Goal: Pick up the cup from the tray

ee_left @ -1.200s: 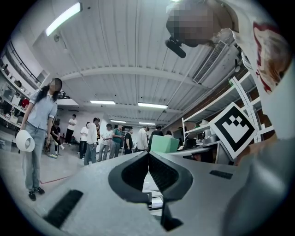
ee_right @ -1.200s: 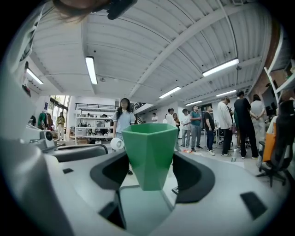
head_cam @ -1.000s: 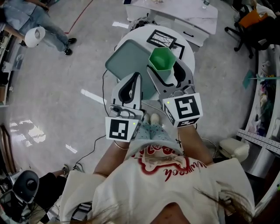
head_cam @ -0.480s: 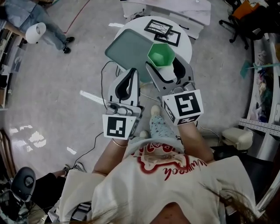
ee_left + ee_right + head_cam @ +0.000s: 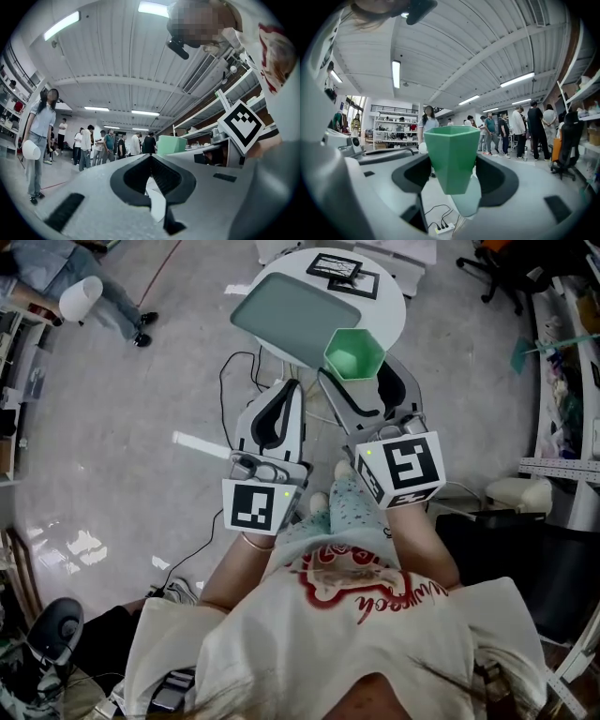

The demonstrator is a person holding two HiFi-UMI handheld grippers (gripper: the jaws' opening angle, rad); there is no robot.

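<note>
green cup (image 5: pixel 353 354), clamped upright by right gripper (image 5: pixel 357 373) at 1 o'clock, held off grey-green tray (image 5: pixel 281 320) at 12 o'clock; lift looks done. left gripper (image 5: pixel 292 388): jaws together, empty, idle alongside.

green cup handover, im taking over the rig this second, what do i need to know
Right gripper: shut on the green cup, which it holds upright by its sides.
Left gripper: jaws together, nothing between them, beside the right one.
Tray: on the round white table; the cup is off it, in the air near the table's near edge.
Done: the cup is picked up from the tray.
Left: nothing of the pick itself; hold the cup upright and keep the grip firm.
</note>
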